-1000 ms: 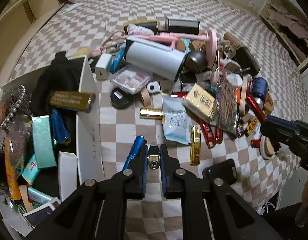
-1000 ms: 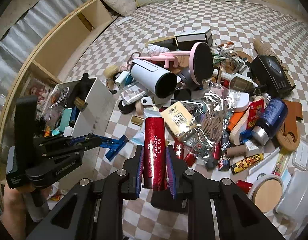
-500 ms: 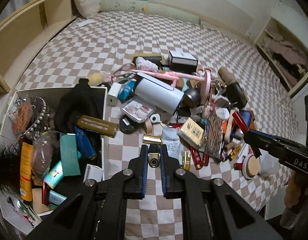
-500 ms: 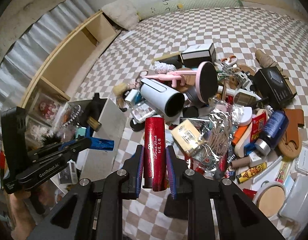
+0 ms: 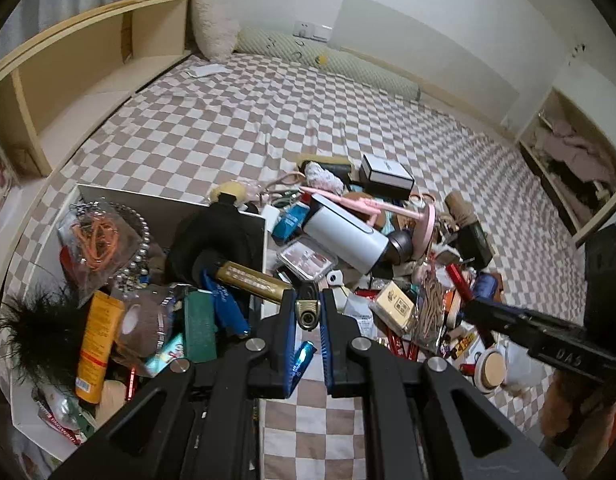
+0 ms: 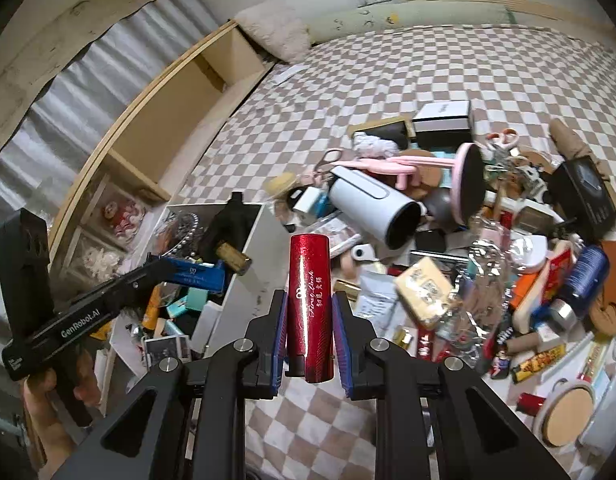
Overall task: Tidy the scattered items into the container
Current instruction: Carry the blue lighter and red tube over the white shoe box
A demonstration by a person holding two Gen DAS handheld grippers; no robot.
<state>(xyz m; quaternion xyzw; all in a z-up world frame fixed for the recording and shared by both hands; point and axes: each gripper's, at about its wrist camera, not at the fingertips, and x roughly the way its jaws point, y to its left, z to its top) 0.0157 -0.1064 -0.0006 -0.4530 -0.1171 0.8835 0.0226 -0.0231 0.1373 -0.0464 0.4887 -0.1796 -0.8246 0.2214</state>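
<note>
Both hands loaded, box right there

Left hand-held gripper [image 5: 308, 312] is clamped on a small gold lighter [image 5: 307, 314], right hand-held gripper [image 6: 309, 312] on a red tube [image 6: 310, 304]; both hover over the checkered bed [image 5: 268, 120] beside the stuffed white box [image 6: 252, 268].

The container [image 5: 264, 240] sits at the left on the bed [image 5: 236, 120], with the heap of scattered items to its right. A tube [image 5: 93, 344] lies inside it at the near left, a bead string [image 5: 142, 248] farther in. Just right of its right wall lies a cylinder [image 5: 348, 238]; a box [image 5: 386, 176] lies beyond that. A shelf unit [image 5: 68, 92] stands far left.
</note>
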